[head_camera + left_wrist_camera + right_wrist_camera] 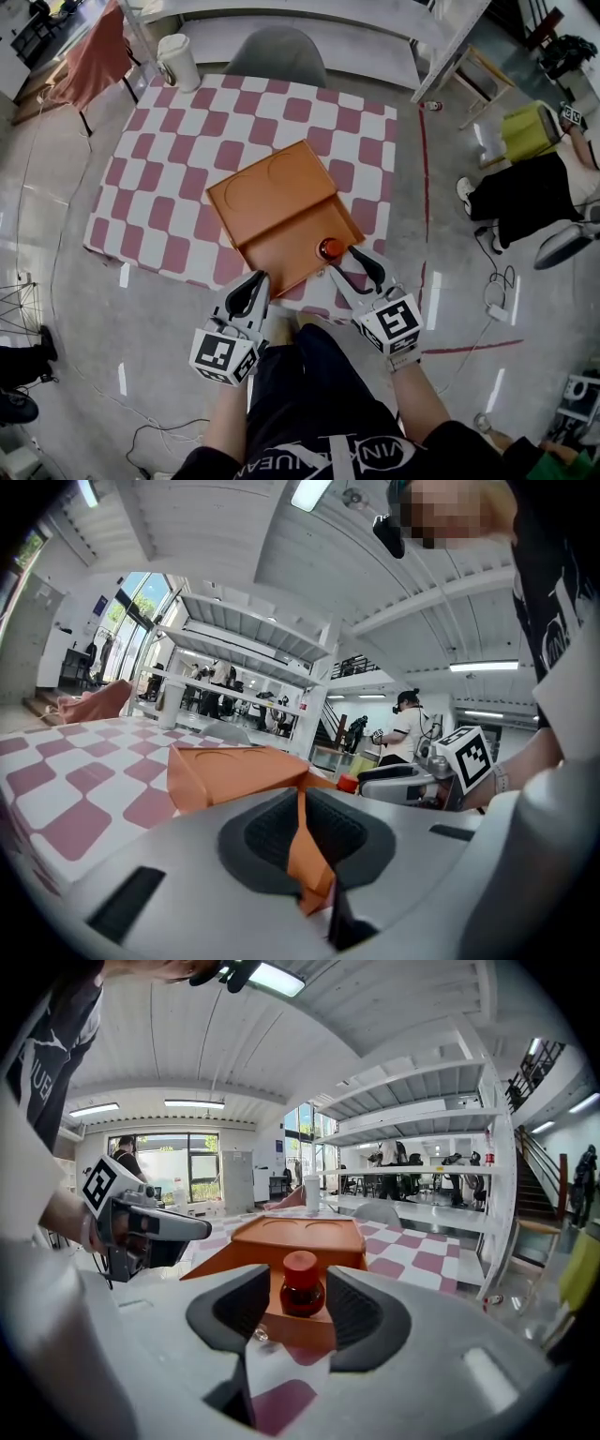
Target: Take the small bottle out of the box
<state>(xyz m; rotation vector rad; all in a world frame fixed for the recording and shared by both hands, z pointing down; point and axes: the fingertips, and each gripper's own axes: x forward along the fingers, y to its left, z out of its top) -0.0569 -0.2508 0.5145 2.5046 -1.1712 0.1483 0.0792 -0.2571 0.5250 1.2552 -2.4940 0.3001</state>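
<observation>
An open orange box [281, 211] lies on the checkered table [169, 159]. A small bottle [330, 248] with a red cap stands upright in the box's near right corner. My right gripper [343, 262] is at that corner, open, with the bottle [302, 1286] between its fingers [366, 1312]; the pads stand apart from it. My left gripper [255, 281] is at the box's near left edge. In the left gripper view its jaws are shut on a thin orange wall [305, 855] of the box.
A white canister [178, 61] stands at the table's far left corner, with a grey chair [277, 52] behind the table. Someone sits on the floor at the right [525, 192]. Cables [492, 281] lie on the floor. My own legs are against the near table edge.
</observation>
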